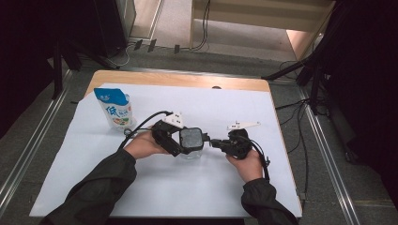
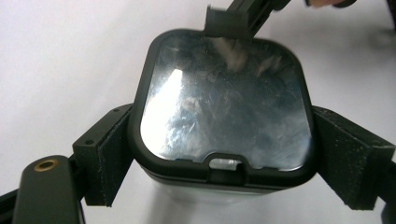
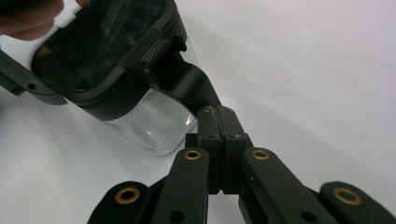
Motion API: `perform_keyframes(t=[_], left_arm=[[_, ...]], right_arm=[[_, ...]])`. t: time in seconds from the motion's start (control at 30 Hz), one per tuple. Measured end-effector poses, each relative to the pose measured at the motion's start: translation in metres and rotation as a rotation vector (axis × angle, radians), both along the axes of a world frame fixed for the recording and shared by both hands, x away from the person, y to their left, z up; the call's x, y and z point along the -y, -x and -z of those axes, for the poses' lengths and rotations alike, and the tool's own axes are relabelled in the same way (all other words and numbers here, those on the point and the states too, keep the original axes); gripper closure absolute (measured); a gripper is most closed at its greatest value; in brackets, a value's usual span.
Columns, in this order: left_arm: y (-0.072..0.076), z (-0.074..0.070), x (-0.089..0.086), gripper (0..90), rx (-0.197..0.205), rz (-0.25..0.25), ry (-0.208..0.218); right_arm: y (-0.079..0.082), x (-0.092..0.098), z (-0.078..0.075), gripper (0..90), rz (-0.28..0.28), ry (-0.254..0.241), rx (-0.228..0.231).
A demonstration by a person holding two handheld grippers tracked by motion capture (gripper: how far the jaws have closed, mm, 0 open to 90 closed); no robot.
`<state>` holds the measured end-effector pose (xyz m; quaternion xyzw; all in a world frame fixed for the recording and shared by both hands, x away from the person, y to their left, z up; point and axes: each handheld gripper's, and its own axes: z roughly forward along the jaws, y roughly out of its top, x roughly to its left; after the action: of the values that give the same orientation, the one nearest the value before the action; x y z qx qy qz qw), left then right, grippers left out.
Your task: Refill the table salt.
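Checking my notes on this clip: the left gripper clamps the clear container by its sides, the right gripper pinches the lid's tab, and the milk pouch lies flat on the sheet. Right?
One slip: the pouch stands upright on the sheet, as the high view shows. The rest holds: the left gripper clamps the container by its sides, and the right gripper pinches the lid's tab.

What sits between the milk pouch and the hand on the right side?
In the high view, a clear container with a black lid sits between the milk pouch and the right hand, clamped by the left gripper; the right gripper pinches its tab.
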<state>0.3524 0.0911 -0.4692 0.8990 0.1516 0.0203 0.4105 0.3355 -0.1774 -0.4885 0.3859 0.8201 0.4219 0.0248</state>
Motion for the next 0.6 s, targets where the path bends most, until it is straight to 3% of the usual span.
perform_keyframes(t=[0.1, 0.2, 0.6], left_arm=[[0.000, -0.004, 0.000, 15.5, 0.000, 0.000, 0.018], [0.001, -0.007, 0.001, 15.9, 0.005, 0.003, 0.000], [0.002, -0.018, 0.004, 16.3, 0.029, 0.001, 0.018]], right_arm=[[0.000, 0.000, 0.000, 90.0, 0.000, 0.001, 0.000], [0.000, 0.000, 0.000, 90.0, -0.001, 0.003, 0.001], [0.001, 0.000, -0.001, 90.0, -0.003, -0.005, 0.004]])
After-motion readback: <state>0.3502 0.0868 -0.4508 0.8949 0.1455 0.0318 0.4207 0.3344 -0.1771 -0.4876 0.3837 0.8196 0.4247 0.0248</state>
